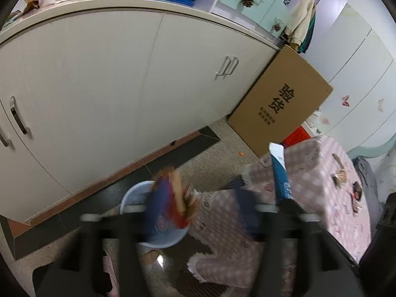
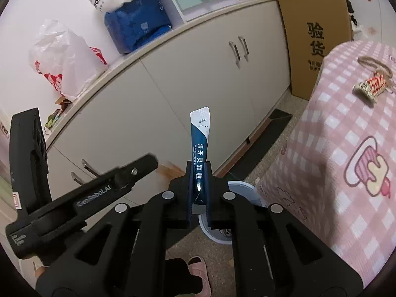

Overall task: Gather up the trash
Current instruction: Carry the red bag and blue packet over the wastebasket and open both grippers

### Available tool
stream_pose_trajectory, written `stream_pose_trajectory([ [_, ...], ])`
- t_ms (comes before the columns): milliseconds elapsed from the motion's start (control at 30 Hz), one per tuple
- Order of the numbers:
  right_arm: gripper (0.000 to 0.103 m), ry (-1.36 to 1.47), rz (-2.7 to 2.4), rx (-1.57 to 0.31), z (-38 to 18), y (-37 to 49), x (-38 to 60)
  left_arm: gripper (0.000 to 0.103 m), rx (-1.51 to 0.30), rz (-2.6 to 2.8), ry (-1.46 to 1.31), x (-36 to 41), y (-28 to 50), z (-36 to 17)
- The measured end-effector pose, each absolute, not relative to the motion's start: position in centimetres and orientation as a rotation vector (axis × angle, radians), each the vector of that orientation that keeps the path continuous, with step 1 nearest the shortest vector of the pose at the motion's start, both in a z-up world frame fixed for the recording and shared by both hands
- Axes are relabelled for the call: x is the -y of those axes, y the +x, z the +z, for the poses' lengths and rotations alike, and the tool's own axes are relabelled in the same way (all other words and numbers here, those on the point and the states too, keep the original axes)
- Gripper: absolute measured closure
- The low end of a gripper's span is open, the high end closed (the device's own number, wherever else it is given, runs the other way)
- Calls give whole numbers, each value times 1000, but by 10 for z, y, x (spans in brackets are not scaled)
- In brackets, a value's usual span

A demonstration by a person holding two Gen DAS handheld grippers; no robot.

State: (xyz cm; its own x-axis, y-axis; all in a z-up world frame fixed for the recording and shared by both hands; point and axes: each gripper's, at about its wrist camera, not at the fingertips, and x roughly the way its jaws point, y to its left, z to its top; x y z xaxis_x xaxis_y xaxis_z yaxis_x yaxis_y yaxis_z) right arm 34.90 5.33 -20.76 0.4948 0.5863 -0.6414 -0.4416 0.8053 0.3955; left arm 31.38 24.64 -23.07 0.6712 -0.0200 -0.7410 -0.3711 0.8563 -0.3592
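Right gripper (image 2: 199, 190) clenched on slim dark-blue foil sachet (image 2: 200, 153), upright above pale-blue round plastic bin (image 2: 241, 185) on floor; left gripper (image 1: 198, 210) released, blurred red-and-blue crumpled wrapper (image 1: 170, 198) over bin mouth; risk: sachet released off-centre glances off rim beside pink checked tablecloth (image 2: 334, 148).

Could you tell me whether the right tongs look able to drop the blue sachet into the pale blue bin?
Probably yes: the right tongs hold the blue sachet above the pale blue bin's open mouth.
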Motion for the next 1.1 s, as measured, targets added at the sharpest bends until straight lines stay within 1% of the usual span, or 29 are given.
stream_pose_trajectory([
  [267, 94, 174, 635, -868, -215, 349, -61, 40, -865, 222, -509, -252, 307, -241],
  [933, 94, 160, 684, -856, -210, 345, -89, 40, -838, 284, -542, -275, 288, -233],
  [1033, 92, 169, 694, -842, -212, 348, -94, 40, -822, 330, -548, -282, 284, -232],
  [1100, 86, 169, 684, -842, -216, 353, -99, 39, -817, 379, -538, -286, 282, -233],
])
